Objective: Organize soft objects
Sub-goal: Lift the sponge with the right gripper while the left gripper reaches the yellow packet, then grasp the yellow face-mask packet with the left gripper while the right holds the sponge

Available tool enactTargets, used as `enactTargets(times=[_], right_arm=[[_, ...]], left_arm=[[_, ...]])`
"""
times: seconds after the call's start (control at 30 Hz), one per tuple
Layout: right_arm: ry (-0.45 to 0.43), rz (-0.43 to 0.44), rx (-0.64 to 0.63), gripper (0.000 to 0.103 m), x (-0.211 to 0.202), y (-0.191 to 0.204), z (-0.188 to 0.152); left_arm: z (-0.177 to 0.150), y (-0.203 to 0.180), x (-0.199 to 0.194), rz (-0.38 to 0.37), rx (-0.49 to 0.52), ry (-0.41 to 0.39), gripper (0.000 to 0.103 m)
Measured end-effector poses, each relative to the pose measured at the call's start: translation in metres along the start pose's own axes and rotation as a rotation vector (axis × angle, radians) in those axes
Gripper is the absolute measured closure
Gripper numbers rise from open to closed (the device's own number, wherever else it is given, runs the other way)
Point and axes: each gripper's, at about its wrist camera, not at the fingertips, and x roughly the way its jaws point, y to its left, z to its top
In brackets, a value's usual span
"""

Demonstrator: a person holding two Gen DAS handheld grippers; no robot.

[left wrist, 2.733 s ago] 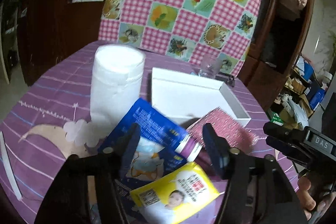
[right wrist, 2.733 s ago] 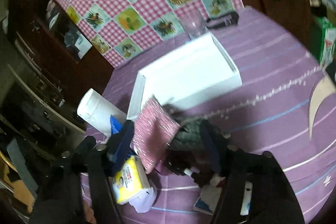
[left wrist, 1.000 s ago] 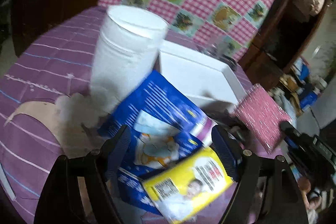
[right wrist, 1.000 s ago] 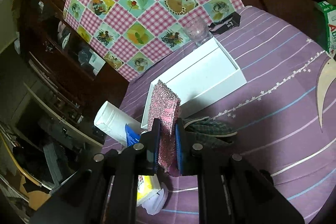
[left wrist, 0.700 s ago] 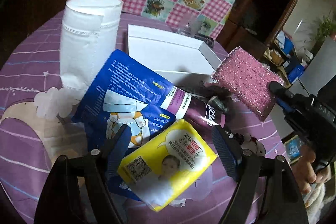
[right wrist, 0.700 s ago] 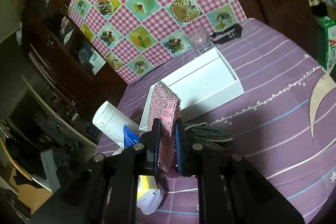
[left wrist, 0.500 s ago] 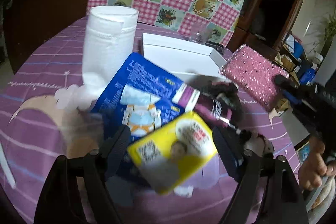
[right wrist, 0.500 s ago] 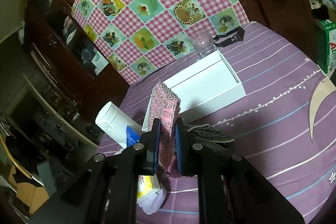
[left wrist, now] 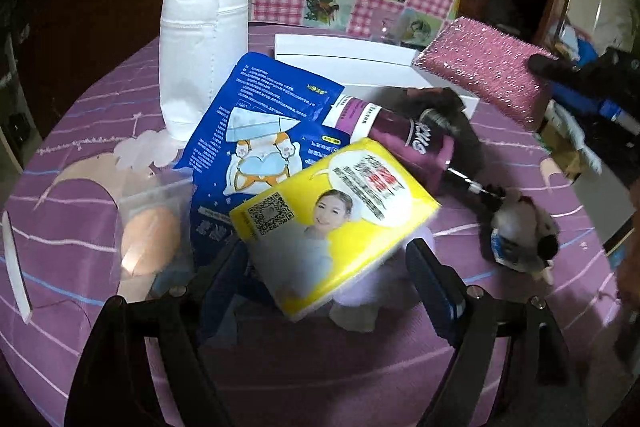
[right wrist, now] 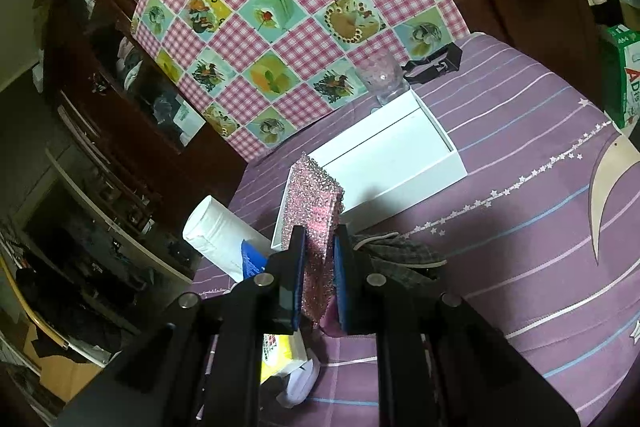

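My right gripper (right wrist: 318,279) is shut on a pink glittery sponge (right wrist: 314,211) and holds it in the air near the white tray (right wrist: 400,167); the sponge also shows in the left wrist view (left wrist: 484,71) above the tray's (left wrist: 344,57) near right corner. My left gripper (left wrist: 320,275) is open, its fingers either side of a yellow tissue pack (left wrist: 332,215). The pack lies on a blue wipes pack (left wrist: 260,123). A purple bottle (left wrist: 400,131), a small plush toy (left wrist: 520,239) and a bagged beige puff (left wrist: 146,231) lie around it.
A white paper roll (left wrist: 200,55) stands left of the tray. A clear glass (right wrist: 380,75) and a black clip (right wrist: 432,65) sit behind the tray. A dark checked cloth (right wrist: 400,255) lies in front of it. A checked board leans at the back.
My right gripper closed on the pink sponge and lifted it off the table toward the tray. My left gripper came lower and closer to the yellow pack.
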Motion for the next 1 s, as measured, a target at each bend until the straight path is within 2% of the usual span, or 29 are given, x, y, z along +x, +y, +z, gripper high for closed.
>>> enactTargets(times=[0.17,0.27,0.47,0.53,0.63,0.73,1.0], right_arm=[[0.006,-0.006,0.008,0.088,0.002,-0.002,0.000],[0.005,-0.007,0.006,0.088,0.002,-0.002,0.000],[0.003,-0.010,-0.002,0.088,0.002,-0.002,0.001],[-0.001,-0.015,-0.007,0.088,0.003,-0.002,0.002],[0.001,-0.014,-0.005,0.088,0.003,-0.002,0.001],[0.001,-0.015,-0.008,0.088,0.002,-0.001,0.000],[-0.002,0.000,-0.019,0.088,0.002,0.000,0.001]], left_arm=[[0.000,0.002,0.004,0.002,-0.012,-0.004,0.021],[0.000,0.006,0.007,-0.011,-0.033,0.006,0.026],[-0.002,0.002,0.005,-0.005,-0.028,-0.004,0.048],[-0.003,0.001,0.002,0.010,-0.023,-0.020,0.060],[-0.002,0.001,-0.002,0.050,-0.022,-0.039,0.068],[-0.002,0.005,-0.007,0.083,-0.032,-0.059,0.071],[0.008,0.011,-0.042,0.132,-0.036,-0.184,0.071]])
